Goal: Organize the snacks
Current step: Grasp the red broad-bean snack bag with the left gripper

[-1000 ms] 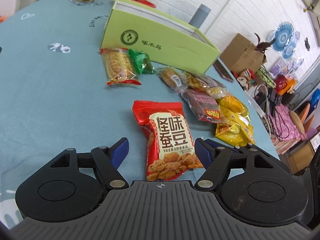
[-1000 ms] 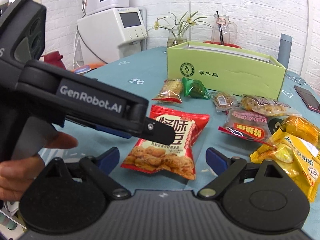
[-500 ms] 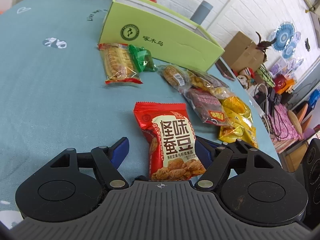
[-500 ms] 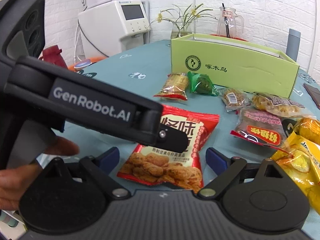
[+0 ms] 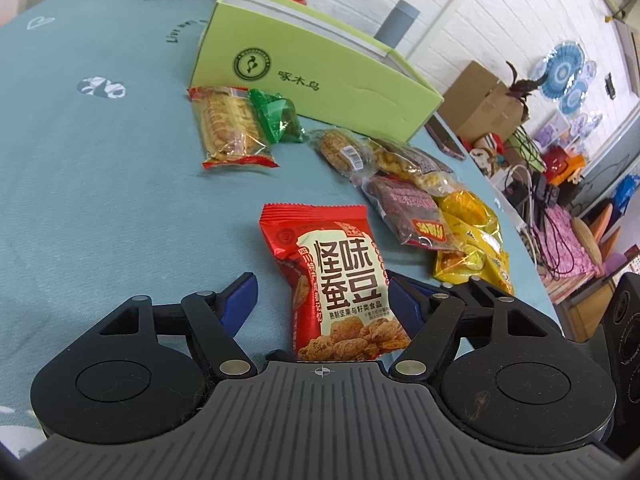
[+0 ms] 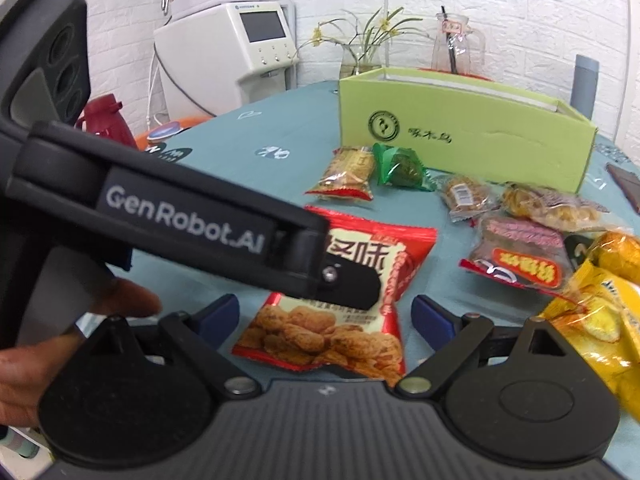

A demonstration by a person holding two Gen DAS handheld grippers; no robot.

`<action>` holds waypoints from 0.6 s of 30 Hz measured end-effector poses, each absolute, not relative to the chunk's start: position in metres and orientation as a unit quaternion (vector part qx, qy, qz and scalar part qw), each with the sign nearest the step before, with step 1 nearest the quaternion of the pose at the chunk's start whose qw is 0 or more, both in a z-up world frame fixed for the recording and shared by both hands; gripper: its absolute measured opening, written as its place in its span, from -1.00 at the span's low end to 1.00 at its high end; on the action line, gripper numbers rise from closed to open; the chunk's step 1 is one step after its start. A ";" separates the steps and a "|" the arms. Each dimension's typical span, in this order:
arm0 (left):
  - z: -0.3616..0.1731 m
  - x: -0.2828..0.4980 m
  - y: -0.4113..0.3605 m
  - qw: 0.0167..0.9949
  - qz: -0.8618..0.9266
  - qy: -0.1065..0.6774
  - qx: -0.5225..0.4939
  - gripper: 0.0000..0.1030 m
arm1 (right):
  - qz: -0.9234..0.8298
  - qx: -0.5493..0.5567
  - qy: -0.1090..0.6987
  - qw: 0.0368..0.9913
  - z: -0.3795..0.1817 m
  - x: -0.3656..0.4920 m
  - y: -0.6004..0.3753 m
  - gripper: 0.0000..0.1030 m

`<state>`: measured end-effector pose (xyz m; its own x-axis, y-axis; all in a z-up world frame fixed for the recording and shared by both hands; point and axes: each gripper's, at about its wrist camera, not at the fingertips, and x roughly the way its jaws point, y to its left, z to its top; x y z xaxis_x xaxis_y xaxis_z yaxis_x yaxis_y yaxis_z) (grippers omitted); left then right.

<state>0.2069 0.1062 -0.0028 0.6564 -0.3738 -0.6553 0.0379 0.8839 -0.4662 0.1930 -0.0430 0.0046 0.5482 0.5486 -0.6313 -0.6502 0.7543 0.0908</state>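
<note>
A red bean-snack packet [image 5: 340,276] lies flat on the teal tablecloth, between the open fingers of my left gripper [image 5: 322,300]; its right blue pad is at the packet's edge, the left pad stands apart. The same packet [image 6: 348,300] also lies between the open fingers of my right gripper [image 6: 324,312], partly hidden by the left gripper's body [image 6: 180,216]. An open green box [image 5: 320,68] stands behind. Other snacks lie before it: a biscuit pack [image 5: 230,128], a green packet [image 5: 276,116], a brown bar [image 5: 412,208], yellow bags [image 5: 472,248].
A grey cylinder [image 5: 398,20], a glass jug [image 6: 454,50] and a flower vase [image 6: 360,56] stand behind the box. A phone [image 5: 444,140] lies by the table's right edge. A white appliance [image 6: 236,52] stands beyond the table on the left.
Both grippers have moved closer to the red packet, so it now reaches deeper between each pair of fingers. The left gripper's body covers more of the packet in the right view.
</note>
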 end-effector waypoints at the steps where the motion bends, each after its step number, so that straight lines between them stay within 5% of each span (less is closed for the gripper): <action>1: -0.003 0.207 0.104 0.887 -0.117 0.398 -0.203 -0.06 | 0.346 -0.075 0.328 0.876 0.003 0.192 -0.041 0.70; 2: -0.003 0.208 0.101 0.886 -0.124 0.403 -0.193 -0.54 | 0.340 -0.085 0.325 0.878 0.004 0.189 -0.038 0.55; 6: 0.007 0.206 0.099 0.890 -0.125 0.398 -0.184 -0.75 | 0.340 -0.071 0.319 0.882 0.015 0.189 -0.042 0.48; 18: 0.074 0.288 0.104 0.910 -0.149 0.344 -0.178 -0.74 | 0.328 -0.096 0.253 0.905 0.076 0.266 -0.039 0.48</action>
